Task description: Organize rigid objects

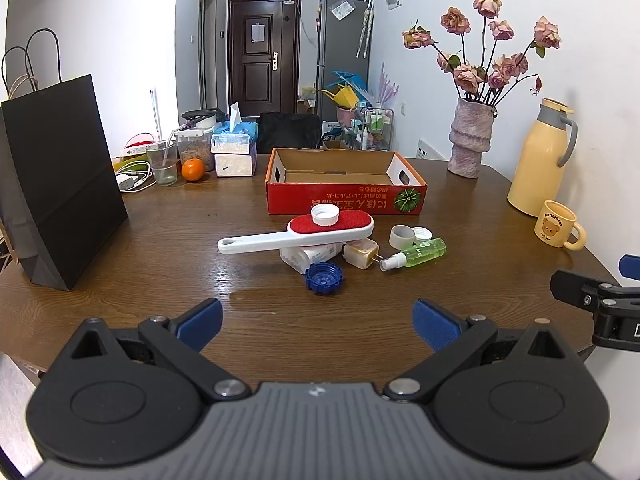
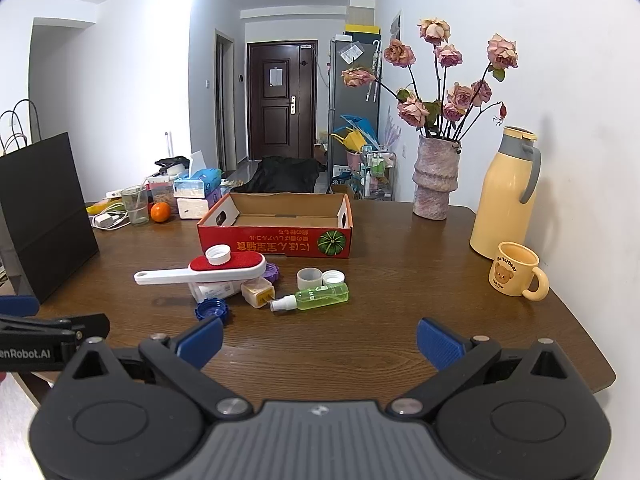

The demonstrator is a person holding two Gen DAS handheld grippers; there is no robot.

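— Jaws on both tools: how are they seen?

— Both pairs are spread wide with nothing held. The left gripper (image 1: 318,322) is poised above the near part of the tabletop (image 1: 160,240), and the right gripper (image 2: 320,342) is held beside it at a similar height; a black part of each tool is caught at the edge of the other's view.

— What is laid out, from left to right?

— A black paper bag (image 1: 60,200) is stood at the far left. Behind it, a glass (image 1: 162,162), an orange (image 1: 193,169) and stacked tissue packs (image 1: 235,152) are found. At the centre, a red cardboard box (image 1: 344,200) is placed with its top open, and nothing can be seen inside it.

— And the things to be sorted?

— They are gathered just in front of the box. A white lint brush (image 1: 296,234) with a red pad is propped on a white bottle (image 1: 308,256), and a white cap (image 1: 325,215) is rested on the red pad. A blue cap (image 1: 324,277) is laid nearest the grippers. To its right, a small beige plug (image 1: 360,254) is set, then a green spray bottle (image 1: 416,254) laid on its side, with a tape roll (image 1: 402,236) and another white lid (image 1: 422,233) just behind it. A purple cap (image 2: 272,270) is glimpsed behind the brush in the right wrist view.

— Farther right?

— A vase of dried roses (image 1: 470,140), a yellow thermos (image 1: 538,160) and a yellow bear mug (image 1: 558,226) are stood near the wall.
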